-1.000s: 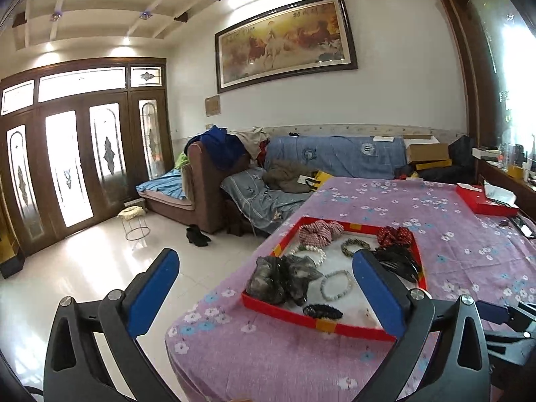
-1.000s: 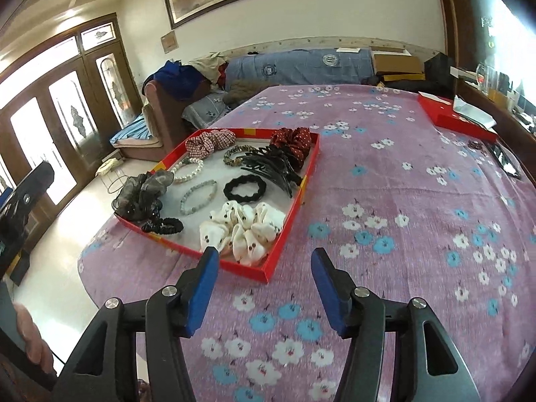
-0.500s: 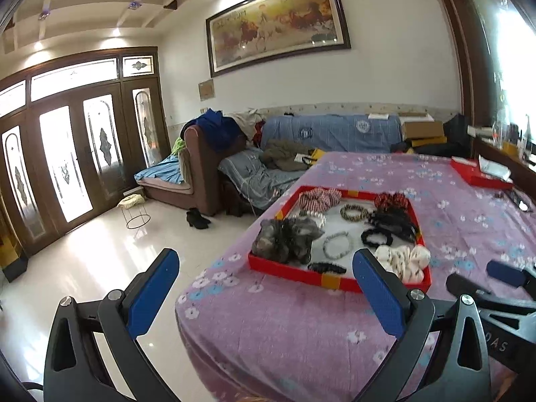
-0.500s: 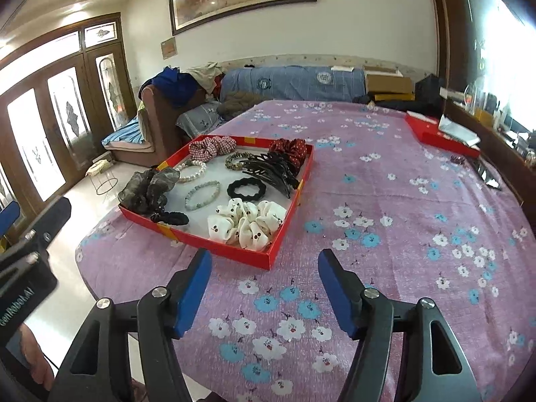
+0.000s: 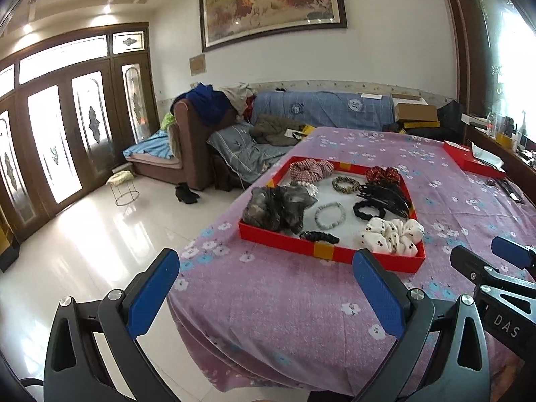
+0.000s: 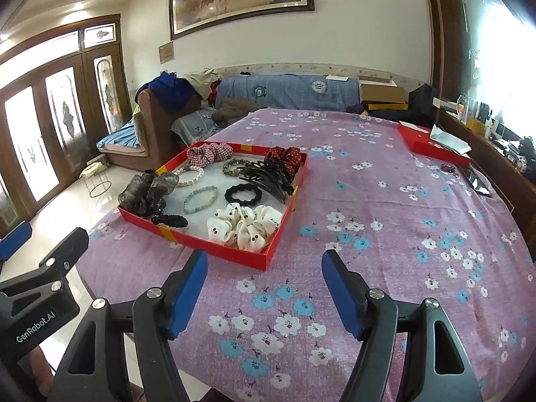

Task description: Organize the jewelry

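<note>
**Bright living room with glossy floor**

A framed horse painting (image 5: 273, 1) hangs on the white wall above a blue-covered sofa (image 5: 321, 109) heaped with clothes. Wooden glazed doors (image 5: 63, 140) let daylight onto white floor tiles (image 5: 100, 234). Ceiling spotlights glow.

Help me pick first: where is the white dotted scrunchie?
In the right wrist view the white dotted scrunchie lies in the red tray's near right corner, just in front of the black scrunchie.

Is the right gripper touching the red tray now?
Apart. The right wrist view shows bare purple cloth between the right gripper and the red tray.
</note>
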A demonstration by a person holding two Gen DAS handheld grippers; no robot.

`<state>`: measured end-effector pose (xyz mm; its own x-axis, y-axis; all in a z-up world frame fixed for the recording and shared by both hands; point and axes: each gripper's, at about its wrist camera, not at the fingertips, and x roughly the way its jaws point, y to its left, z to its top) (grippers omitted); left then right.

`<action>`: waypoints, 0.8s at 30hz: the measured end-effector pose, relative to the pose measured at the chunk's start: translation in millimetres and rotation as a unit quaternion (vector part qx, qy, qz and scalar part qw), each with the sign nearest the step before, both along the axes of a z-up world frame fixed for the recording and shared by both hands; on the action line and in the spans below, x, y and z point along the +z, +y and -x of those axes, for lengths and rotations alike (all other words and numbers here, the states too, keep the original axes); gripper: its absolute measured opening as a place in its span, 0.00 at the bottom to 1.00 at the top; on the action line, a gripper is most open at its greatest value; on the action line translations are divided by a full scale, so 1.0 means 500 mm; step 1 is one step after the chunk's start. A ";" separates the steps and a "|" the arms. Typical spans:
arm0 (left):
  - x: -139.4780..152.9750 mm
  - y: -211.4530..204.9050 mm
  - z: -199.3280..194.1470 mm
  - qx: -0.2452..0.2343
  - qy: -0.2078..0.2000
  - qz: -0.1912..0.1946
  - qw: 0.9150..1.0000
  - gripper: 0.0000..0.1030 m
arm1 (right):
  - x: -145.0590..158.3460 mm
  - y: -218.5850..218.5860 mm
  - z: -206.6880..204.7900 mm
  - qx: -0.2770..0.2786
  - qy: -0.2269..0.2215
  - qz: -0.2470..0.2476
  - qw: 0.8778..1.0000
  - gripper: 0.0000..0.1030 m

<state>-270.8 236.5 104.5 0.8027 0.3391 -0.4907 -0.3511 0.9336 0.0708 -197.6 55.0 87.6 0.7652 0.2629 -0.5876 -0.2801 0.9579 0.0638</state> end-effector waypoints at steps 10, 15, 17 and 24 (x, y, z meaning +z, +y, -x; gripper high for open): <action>-0.005 -0.001 -0.004 -0.005 0.008 0.004 1.000 1.00 | -0.010 -0.007 0.000 -0.026 0.004 0.013 1.000 0.74; -0.008 0.001 -0.008 -0.004 0.014 0.008 1.000 1.00 | -0.021 -0.003 0.003 -0.028 0.009 0.020 0.999 0.76; -0.010 0.001 -0.009 -0.005 0.014 0.011 1.000 1.00 | -0.025 0.001 0.005 -0.029 0.011 0.026 0.999 0.76; -0.023 0.003 -0.020 -0.018 0.030 0.027 0.999 1.00 | -0.034 0.010 0.011 -0.030 0.010 0.039 0.999 0.79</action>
